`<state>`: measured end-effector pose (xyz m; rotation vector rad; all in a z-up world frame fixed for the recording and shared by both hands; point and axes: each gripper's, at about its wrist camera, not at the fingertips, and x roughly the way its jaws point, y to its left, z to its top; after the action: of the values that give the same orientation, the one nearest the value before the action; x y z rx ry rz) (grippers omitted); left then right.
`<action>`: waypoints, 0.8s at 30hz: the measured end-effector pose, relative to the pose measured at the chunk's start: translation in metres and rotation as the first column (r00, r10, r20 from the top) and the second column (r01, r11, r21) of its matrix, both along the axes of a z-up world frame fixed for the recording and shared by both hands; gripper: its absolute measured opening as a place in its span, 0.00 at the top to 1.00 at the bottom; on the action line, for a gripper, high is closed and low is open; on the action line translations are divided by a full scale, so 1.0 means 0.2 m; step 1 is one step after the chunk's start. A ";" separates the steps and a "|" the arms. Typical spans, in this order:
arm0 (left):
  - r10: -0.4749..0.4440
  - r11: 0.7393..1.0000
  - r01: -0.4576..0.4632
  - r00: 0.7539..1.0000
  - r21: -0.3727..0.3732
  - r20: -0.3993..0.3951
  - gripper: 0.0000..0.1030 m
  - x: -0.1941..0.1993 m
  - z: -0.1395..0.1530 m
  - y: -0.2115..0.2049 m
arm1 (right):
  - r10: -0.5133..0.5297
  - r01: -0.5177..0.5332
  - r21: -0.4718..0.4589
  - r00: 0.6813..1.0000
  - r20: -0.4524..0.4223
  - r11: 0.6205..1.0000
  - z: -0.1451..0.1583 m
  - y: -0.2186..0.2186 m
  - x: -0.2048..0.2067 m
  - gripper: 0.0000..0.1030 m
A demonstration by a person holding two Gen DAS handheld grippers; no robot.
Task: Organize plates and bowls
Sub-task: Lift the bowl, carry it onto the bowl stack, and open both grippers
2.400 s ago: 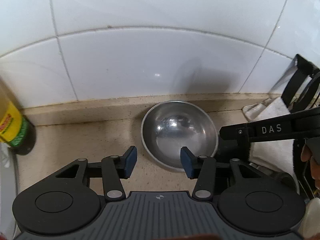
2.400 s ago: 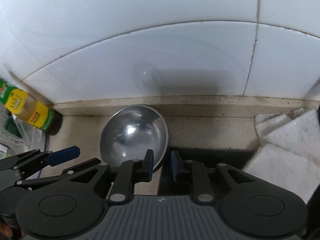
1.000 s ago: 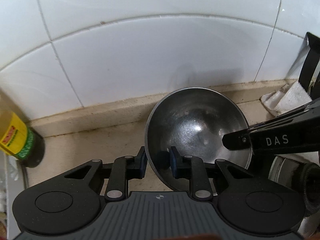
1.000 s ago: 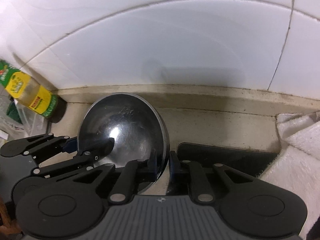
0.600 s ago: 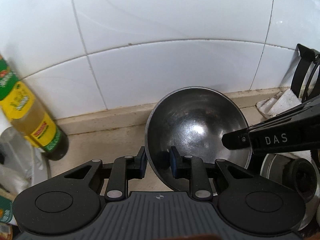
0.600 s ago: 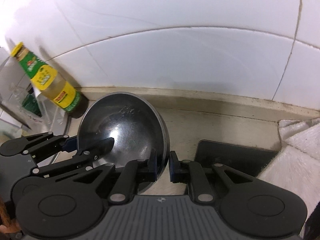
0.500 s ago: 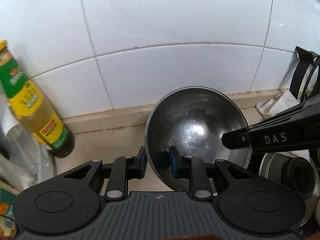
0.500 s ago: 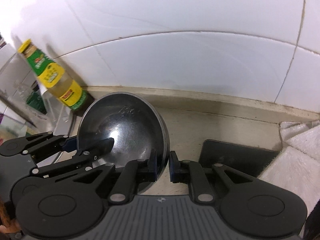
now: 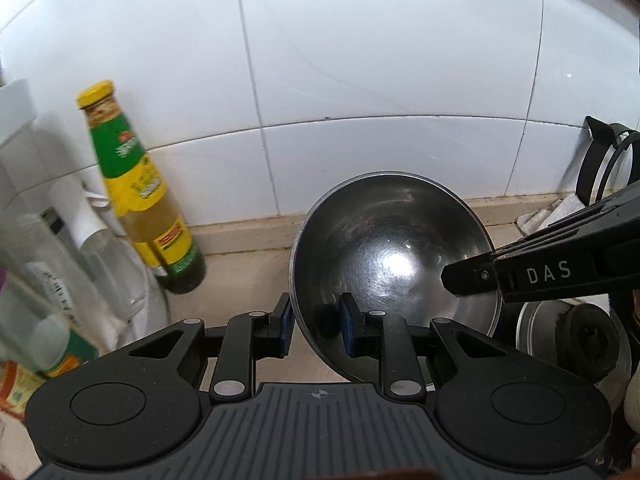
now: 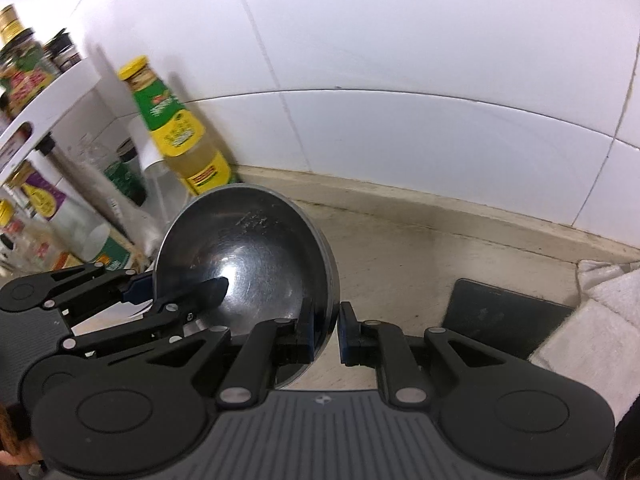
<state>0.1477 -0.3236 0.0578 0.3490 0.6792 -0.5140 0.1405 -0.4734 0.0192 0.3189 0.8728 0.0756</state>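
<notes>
A shiny steel bowl point(image 9: 392, 256) hangs above the beige counter, carried by both grippers. My left gripper point(image 9: 316, 326) is shut on the bowl's near left rim, one blue pad outside and one inside. My right gripper point(image 10: 325, 334) is shut on the opposite rim of the steel bowl point(image 10: 248, 264). In the left wrist view the right gripper's finger point(image 9: 520, 272) reaches over the bowl from the right. In the right wrist view the left gripper's fingers point(image 10: 188, 300) enter from the left.
A sauce bottle point(image 9: 140, 196) with a yellow cap and green label stands by the tiled wall, next to a white rack point(image 10: 48, 112) of bottles. A dark mat point(image 10: 504, 320) and white cloth point(image 10: 600, 320) lie right. A lidded pot point(image 9: 568, 336) and black rack point(image 9: 600, 160) sit at the far right.
Both grippers closed on the bowl and lifted it off the counter. Since then they have carried it up and leftward; the sauce bottle and bottle rack have come into view.
</notes>
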 end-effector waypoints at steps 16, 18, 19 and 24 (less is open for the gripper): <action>0.077 0.997 -0.077 0.997 0.000 -0.005 0.67 -0.10 0.01 0.30 | 0.086 -0.086 -0.021 0.996 0.000 0.996 0.08 0.35 -0.08 0.87; 0.080 0.997 -0.080 0.997 0.014 -0.010 0.67 -0.11 -0.01 0.32 | 0.104 -0.104 -0.015 0.995 -0.013 0.994 0.05 0.39 -0.07 0.87; 0.080 0.997 -0.079 0.997 0.017 -0.017 0.67 -0.10 -0.02 0.32 | 0.107 -0.107 -0.009 0.994 -0.021 0.994 0.04 0.39 -0.07 0.87; 0.033 0.999 -0.030 0.997 0.040 -0.065 0.66 -0.11 -0.11 0.25 | 0.100 -0.100 0.011 0.992 -0.077 0.995 -0.06 0.33 -0.09 0.87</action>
<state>0.1263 -0.2743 0.0362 0.3583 0.7583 -0.4846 0.1223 -0.4078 0.0076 0.2858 0.9653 0.1601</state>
